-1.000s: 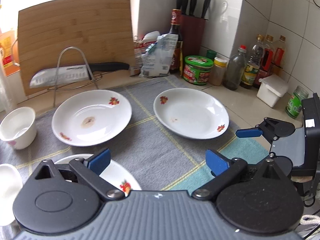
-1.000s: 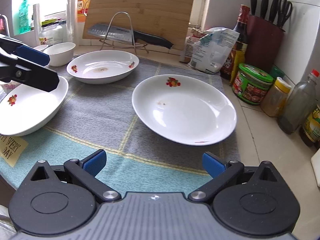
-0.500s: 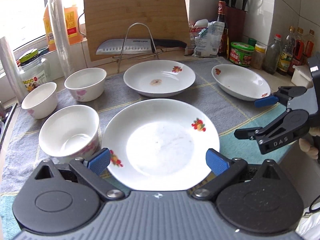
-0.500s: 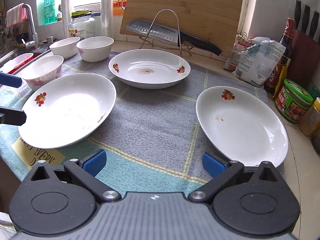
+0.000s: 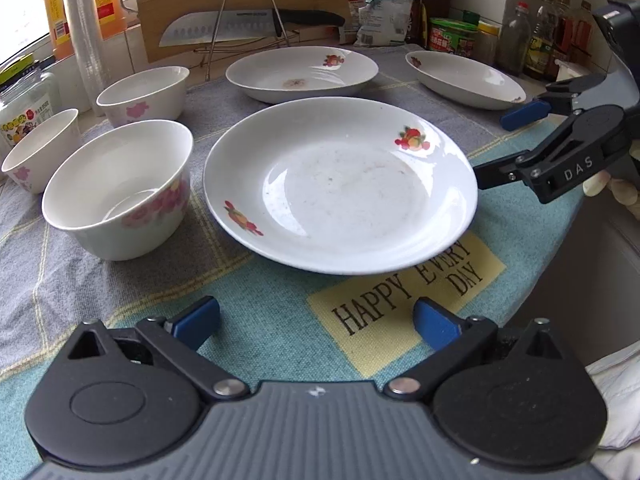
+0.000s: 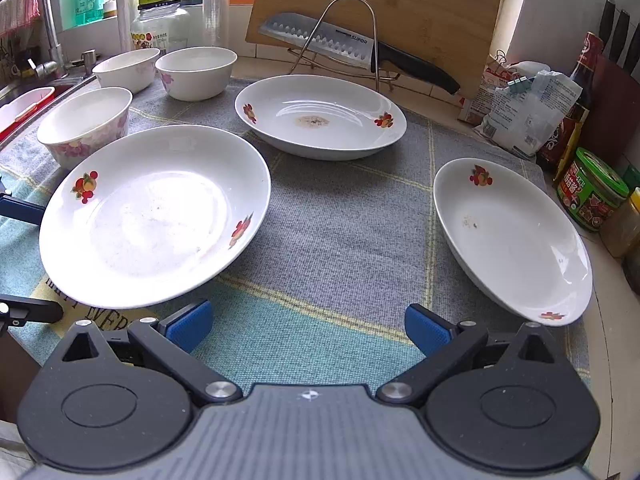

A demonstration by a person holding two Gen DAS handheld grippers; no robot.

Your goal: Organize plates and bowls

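Observation:
Three white plates with red fruit prints lie on a grey and teal cloth: a near plate (image 5: 340,184) (image 6: 152,216), a far middle plate (image 5: 302,74) (image 6: 320,116) with a brown stain, and a right plate (image 5: 466,78) (image 6: 512,236). Three white bowls with pink flowers stand at the left: (image 5: 116,188), (image 5: 144,94), (image 5: 40,148). My left gripper (image 5: 316,322) is open and empty, just in front of the near plate. My right gripper (image 6: 306,326) is open and empty over the cloth between the near and right plates; it also shows in the left wrist view (image 5: 520,140).
A bamboo cutting board (image 6: 380,12) and a knife (image 6: 352,48) on a wire rack stand at the back. Jars, bottles and a knife block (image 6: 592,188) line the right wall. A sink and tap (image 6: 44,40) are at far left. The counter edge runs near both grippers.
Both grippers have swung left and pulled back. The left view now centres on the near plate and bowls. The right gripper now faces all three plates. Jaws stay open.

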